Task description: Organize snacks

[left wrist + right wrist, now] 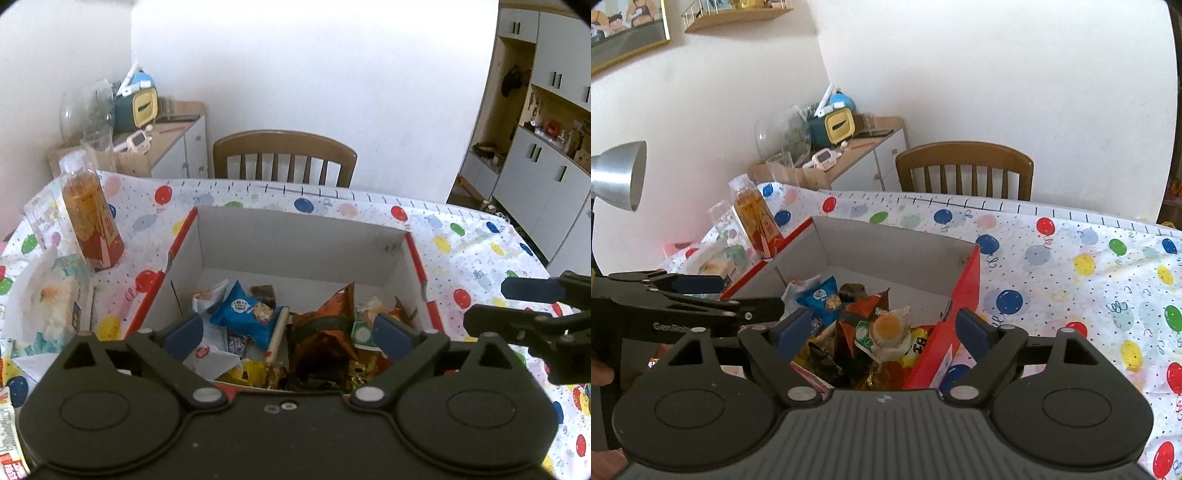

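Both the left gripper and the right gripper hover with jaws spread and empty above the red-edged white cardboard box on the balloon-print tabletop, where the wrapped snacks, among them a blue cartoon-printed packet, lie heaped.

Bright, even daylight; fisheye-warped edges

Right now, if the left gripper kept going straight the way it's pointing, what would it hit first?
Probably the blue snack packet in the open box: the left gripper is open and aimed down into the snack pile. Depth is unclear, so the orange-brown packet beside it could come first.
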